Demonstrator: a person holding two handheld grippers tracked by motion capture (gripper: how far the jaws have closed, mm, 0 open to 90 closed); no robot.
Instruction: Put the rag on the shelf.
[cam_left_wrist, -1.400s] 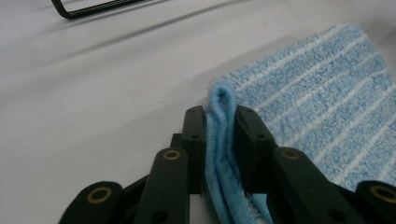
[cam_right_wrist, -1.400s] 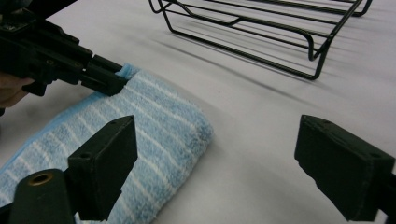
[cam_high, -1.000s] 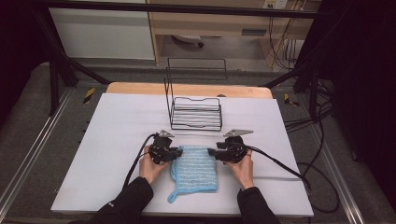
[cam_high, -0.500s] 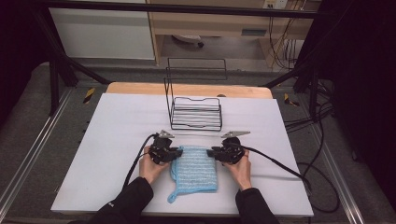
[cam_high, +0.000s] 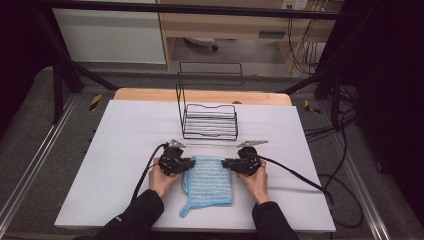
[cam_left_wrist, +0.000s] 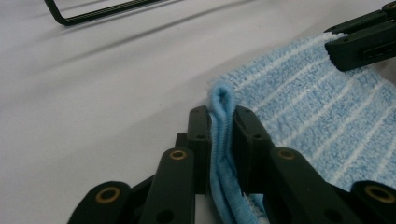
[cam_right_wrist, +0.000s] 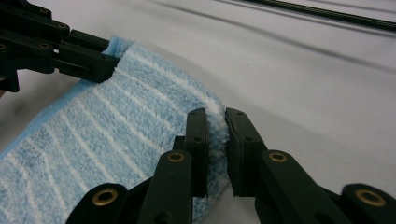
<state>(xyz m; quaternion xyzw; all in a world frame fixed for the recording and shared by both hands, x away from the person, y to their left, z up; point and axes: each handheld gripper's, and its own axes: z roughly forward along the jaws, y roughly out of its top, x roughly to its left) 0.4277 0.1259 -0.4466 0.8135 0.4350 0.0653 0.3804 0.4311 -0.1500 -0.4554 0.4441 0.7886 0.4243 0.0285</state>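
Observation:
A light blue striped cloth lies flat on the white table, with a small loop at its near left corner. My left gripper is shut on the cloth's far left corner. In the left gripper view the jaws pinch a fold of the cloth, having just closed a little further. My right gripper is shut on the far right corner. Its jaws have just been closing and now press the cloth's edge between the pads. Each gripper faces the other across the cloth.
A black wire rack stands on the table just beyond the cloth, with a tall wire back. Cables trail from both grippers, the right one running off the table's right side. A wooden strip borders the far edge.
The right gripper's jaws have closed onto the cloth's far right corner. Both hands stay where they were, and the cloth has not shifted.

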